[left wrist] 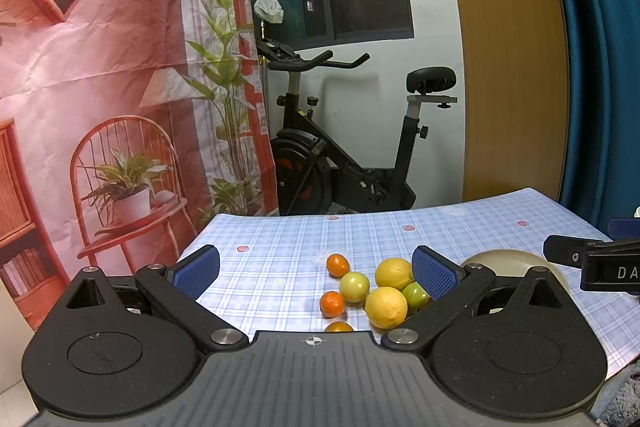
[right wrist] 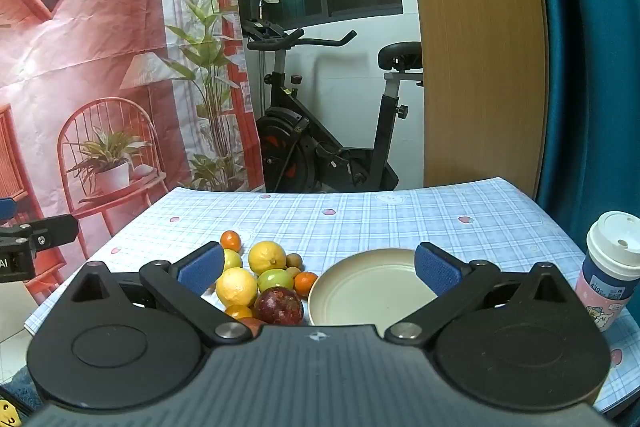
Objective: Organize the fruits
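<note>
A pile of fruit lies on the checked tablecloth [right wrist: 360, 215]: two yellow lemons [right wrist: 267, 257] [right wrist: 237, 287], a green fruit [right wrist: 275, 279], small oranges [right wrist: 231, 241] [right wrist: 305, 283], a dark purple passion fruit [right wrist: 279, 306] and small brown fruits [right wrist: 294, 260]. A beige plate [right wrist: 360, 291] sits right of the pile, with nothing on it. My right gripper [right wrist: 318, 263] is open above the plate and fruit. My left gripper [left wrist: 316, 269] is open over the pile's left part, with lemons [left wrist: 386, 307] and oranges [left wrist: 338, 265] between its fingers. The plate [left wrist: 504, 261] shows partly behind its right finger.
A lidded paper cup [right wrist: 608, 263] stands at the table's right edge. An exercise bike [right wrist: 320, 131] stands beyond the far edge, with a printed backdrop [right wrist: 100, 67] to the left and a blue curtain [right wrist: 592, 67] to the right. The right gripper's side [left wrist: 600, 261] shows in the left wrist view.
</note>
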`<state>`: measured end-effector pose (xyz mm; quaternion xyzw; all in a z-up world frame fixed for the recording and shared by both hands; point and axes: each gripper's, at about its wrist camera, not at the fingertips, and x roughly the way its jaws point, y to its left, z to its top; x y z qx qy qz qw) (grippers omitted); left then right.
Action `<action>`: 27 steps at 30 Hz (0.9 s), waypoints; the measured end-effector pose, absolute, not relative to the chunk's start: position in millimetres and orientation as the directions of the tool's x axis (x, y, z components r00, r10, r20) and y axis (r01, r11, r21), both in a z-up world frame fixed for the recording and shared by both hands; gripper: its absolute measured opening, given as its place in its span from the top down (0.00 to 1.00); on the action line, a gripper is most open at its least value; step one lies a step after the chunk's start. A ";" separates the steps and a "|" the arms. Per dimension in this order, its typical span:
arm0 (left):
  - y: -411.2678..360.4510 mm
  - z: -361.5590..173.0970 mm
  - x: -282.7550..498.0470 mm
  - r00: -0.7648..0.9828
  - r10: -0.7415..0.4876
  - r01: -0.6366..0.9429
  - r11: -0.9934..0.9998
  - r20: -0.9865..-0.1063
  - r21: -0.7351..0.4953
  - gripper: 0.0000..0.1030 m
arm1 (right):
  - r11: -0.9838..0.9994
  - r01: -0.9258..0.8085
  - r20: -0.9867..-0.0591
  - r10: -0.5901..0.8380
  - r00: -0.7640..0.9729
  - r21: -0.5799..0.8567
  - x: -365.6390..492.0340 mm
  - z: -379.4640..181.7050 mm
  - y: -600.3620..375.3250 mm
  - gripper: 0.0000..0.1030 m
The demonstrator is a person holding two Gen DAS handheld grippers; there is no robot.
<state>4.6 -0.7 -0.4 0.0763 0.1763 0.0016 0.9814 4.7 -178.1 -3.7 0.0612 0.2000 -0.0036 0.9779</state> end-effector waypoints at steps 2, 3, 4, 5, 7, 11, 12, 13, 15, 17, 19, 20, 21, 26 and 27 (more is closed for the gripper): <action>-0.6 -1.1 3.9 0.938 0.029 0.024 0.988 -0.344 0.150 0.00 | 0.992 0.032 -0.392 0.017 0.920 0.118 4.6 -3.5 -178.1 0.00; -0.6 -1.1 4.1 0.938 0.030 0.023 0.989 -0.344 0.149 0.00 | 0.992 0.032 -0.391 0.017 0.920 0.118 4.5 -3.5 -178.0 0.00; -0.8 -1.3 4.1 0.938 0.031 0.022 0.989 -0.344 0.149 0.00 | 0.992 0.033 -0.392 0.016 0.920 0.118 4.5 -3.4 -178.0 0.00; -0.8 -1.3 4.2 0.938 0.030 0.022 0.989 -0.344 0.148 0.00 | 0.992 0.032 -0.392 0.017 0.920 0.118 4.5 -3.3 -177.9 0.00; -0.7 -1.4 4.5 0.938 0.031 0.021 0.989 -0.345 0.146 0.00 | 0.992 0.032 -0.391 0.017 0.920 0.118 4.3 -3.2 -177.9 0.00; -0.3 -1.7 4.8 0.938 0.029 0.023 0.989 -0.347 0.144 0.00 | 0.993 0.032 -0.390 0.017 0.921 0.118 3.9 -3.2 -177.8 0.00; -0.3 -2.0 4.7 0.938 0.029 0.023 0.989 -0.346 0.145 0.00 | 0.993 0.032 -0.391 0.017 0.920 0.118 4.0 -3.1 -177.8 0.00; -0.7 -2.1 5.1 0.937 0.030 0.022 0.989 -0.347 0.146 0.00 | 0.993 0.032 -0.391 0.017 0.920 0.118 3.9 -3.1 -177.9 0.00; -0.3 -2.1 4.8 0.938 0.029 0.023 0.989 -0.347 0.145 0.00 | 0.992 0.032 -0.391 0.017 0.920 0.119 3.7 -3.0 -177.8 0.00; 0.1 -2.4 5.4 0.937 0.029 0.022 0.989 -0.347 0.144 0.00 | 0.993 0.032 -0.391 0.017 0.920 0.118 3.8 -3.0 -177.6 0.00; -0.1 -3.1 5.5 0.937 0.029 0.023 0.989 -0.347 0.143 0.00 | 0.993 0.032 -0.391 0.017 0.920 0.118 3.8 -3.0 -177.5 0.00; 0.4 -2.9 5.3 0.937 0.029 0.023 0.989 -0.347 0.143 0.00 | 0.993 0.032 -0.390 0.017 0.920 0.118 3.7 -3.1 -177.4 0.00; 0.4 -2.9 5.2 0.937 0.029 0.023 0.989 -0.347 0.144 0.00 | 0.993 0.032 -0.390 0.017 0.921 0.118 3.6 -3.0 -177.3 0.00; 0.6 -2.9 5.2 0.938 0.028 0.023 0.989 -0.347 0.143 0.00 | 0.992 0.032 -0.390 0.016 0.921 0.118 3.6 -3.0 -177.1 0.00; 0.7 -2.9 5.2 0.937 0.028 0.023 0.989 -0.347 0.143 0.00 | 0.992 0.032 -0.390 0.017 0.921 0.118 3.6 -3.1 -177.1 0.00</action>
